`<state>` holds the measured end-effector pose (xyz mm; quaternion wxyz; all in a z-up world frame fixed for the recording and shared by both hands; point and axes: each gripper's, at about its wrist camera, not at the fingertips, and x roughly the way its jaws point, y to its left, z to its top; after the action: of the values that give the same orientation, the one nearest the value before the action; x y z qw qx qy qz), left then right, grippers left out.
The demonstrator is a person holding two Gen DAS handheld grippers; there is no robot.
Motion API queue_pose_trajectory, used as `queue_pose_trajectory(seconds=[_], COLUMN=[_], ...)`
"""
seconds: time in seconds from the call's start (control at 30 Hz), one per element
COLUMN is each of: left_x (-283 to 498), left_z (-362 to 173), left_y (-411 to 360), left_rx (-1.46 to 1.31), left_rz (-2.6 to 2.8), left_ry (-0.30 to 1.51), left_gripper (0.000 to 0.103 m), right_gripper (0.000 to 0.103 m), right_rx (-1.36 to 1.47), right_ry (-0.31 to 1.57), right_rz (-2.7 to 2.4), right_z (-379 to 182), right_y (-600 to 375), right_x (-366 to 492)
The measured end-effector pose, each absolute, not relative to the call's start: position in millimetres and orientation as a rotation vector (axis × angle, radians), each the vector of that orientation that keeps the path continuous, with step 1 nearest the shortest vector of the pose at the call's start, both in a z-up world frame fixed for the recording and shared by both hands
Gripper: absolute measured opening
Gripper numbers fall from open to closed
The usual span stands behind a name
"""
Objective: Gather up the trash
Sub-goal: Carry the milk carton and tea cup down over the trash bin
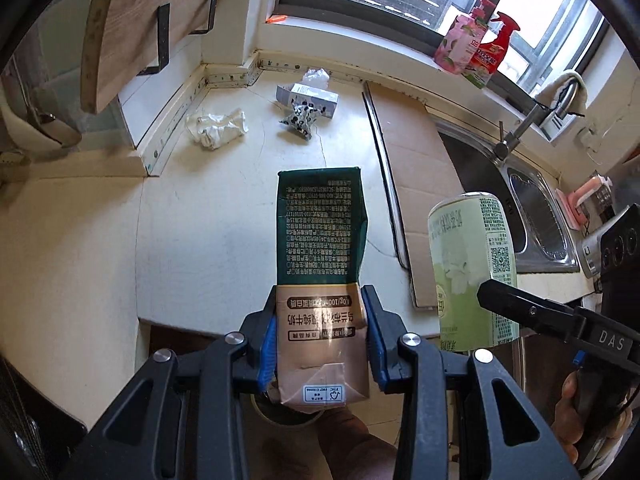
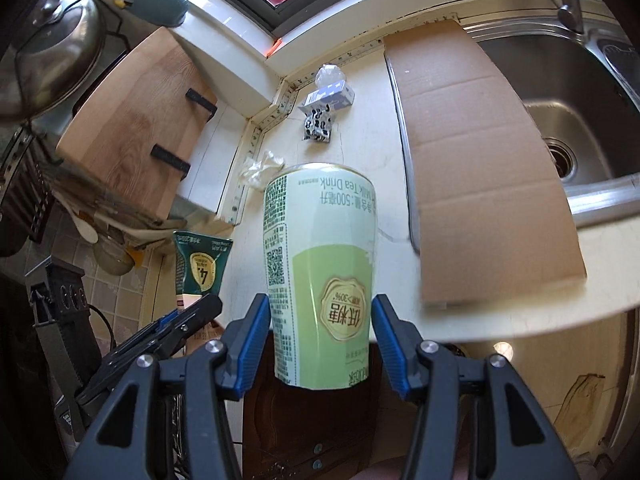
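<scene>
Trash in both grippers, lifted off the bench point(image 1: 192, 216). Milk carton point(image 1: 320, 256) clamped between jaws of left gripper point(image 1: 322, 340): flattened paperboard, dark green upper part, tan lower part, fine print; long axis running straight away from camera, folded base nearest the lens. Tall pale-green milk tea cup point(image 2: 320, 276) gripped between jaws of right gripper point(image 2: 320, 340), blue ribbed pads point(image 2: 256, 340) against its sides; smooth, glossy, cylindrical, long axis pointing away, printing upside down.

Left wrist view only: window ledge with pink bottle point(image 1: 460, 46) and red spray bottle point(image 1: 494, 48), curved tap point(image 1: 532, 120), hand point(image 1: 570, 416) on right gripper's handle. Right wrist view only: steel sink point(image 2: 568, 128) basin and drain, domed metal pot lid point(image 2: 56, 52), carton's front face with gold emblem.

Both views: crumpled white tissue point(image 1: 218, 126), small white box point(image 1: 308, 98), black-and-white patterned wrapper point(image 1: 300, 118), clear crumpled plastic point(image 1: 316, 76) at bench's far corner, possibly a bag. Flat corrugated cardboard point(image 2: 480, 152) lying partly over sink edge. Pale wood cutting board point(image 2: 132, 120) held by black brackets on left wall.
</scene>
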<state>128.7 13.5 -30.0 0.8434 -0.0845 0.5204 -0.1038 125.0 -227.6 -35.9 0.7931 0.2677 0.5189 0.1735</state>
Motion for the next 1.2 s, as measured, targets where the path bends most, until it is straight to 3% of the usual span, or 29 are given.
queue_pose_trajectory(seconds=[0.6,1.2], left_x=[35.2,-7.5], left_z=[-127.2,-236.7], left_y=[-6.7,-23.6], left_rx=[-0.079,-0.069], left_rz=[-0.289,-0.285], left_ry=[1.280,1.454], left_gripper=[0.035,0.035], right_gripper=[0.052,0.052], right_rx=[0.513,0.436], right_ry=[1.240,1.504], right_rz=[0.245,0.156], right_z=[-93.9,-197.5], right_y=[-200.5,-205.0], right_x=[-18.7,-58.0])
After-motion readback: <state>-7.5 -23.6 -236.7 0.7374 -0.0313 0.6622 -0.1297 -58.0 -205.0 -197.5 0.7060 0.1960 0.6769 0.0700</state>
